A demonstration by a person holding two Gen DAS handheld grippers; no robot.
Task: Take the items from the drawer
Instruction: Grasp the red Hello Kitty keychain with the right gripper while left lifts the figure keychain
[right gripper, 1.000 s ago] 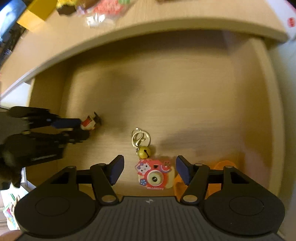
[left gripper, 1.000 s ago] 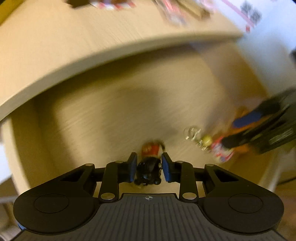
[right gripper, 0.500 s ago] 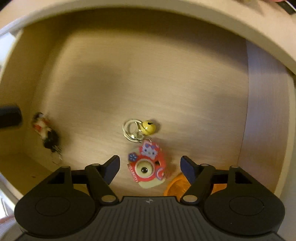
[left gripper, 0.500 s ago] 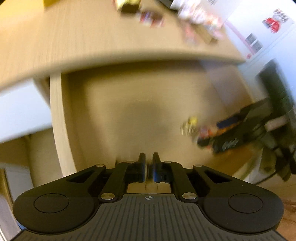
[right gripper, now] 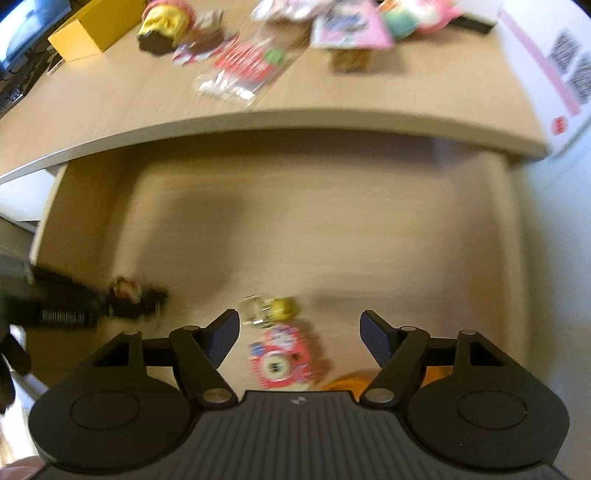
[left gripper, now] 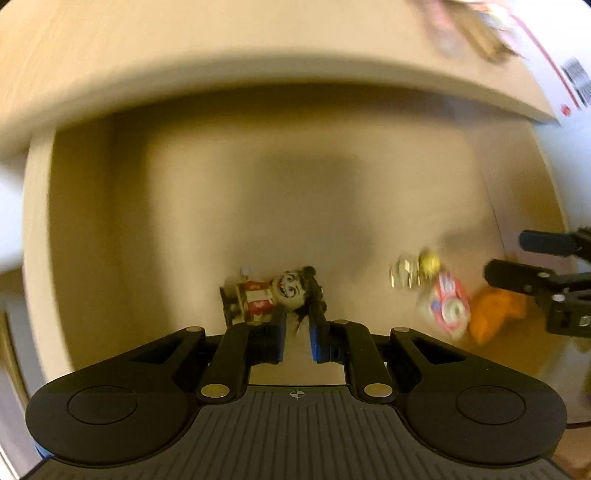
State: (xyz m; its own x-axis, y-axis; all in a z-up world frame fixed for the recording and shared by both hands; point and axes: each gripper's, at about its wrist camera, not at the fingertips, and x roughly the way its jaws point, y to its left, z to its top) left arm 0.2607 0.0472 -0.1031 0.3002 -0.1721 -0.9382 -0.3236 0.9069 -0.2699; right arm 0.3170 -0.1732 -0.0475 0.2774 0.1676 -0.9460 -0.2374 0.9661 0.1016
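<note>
In the left wrist view a small doll (left gripper: 280, 293) with dark hair and a red-and-white body lies on the floor of the open wooden drawer (left gripper: 184, 221). My left gripper (left gripper: 298, 321) is nearly closed, its tips pinching the doll's hair. A pink toy-camera keychain (right gripper: 277, 363) with a key ring and yellow bell (right gripper: 282, 306) lies below my right gripper (right gripper: 299, 325), which is wide open over it. The right gripper (left gripper: 517, 258) also shows at the drawer's right side. An orange object (right gripper: 343, 384) sits beside the keychain, partly hidden.
The desk top (right gripper: 110, 110) overhangs the drawer's back. On it lie a yellow box (right gripper: 88, 29), a red packet (right gripper: 240, 70), a pink package (right gripper: 347, 26) and other blurred toys. The drawer's right wall (right gripper: 517, 258) stands close to my right fingers.
The left gripper closed and drew off to the left without the doll, then came back to it and now pinches its hair. The right gripper stayed open over the keychain while its view tilted up.
</note>
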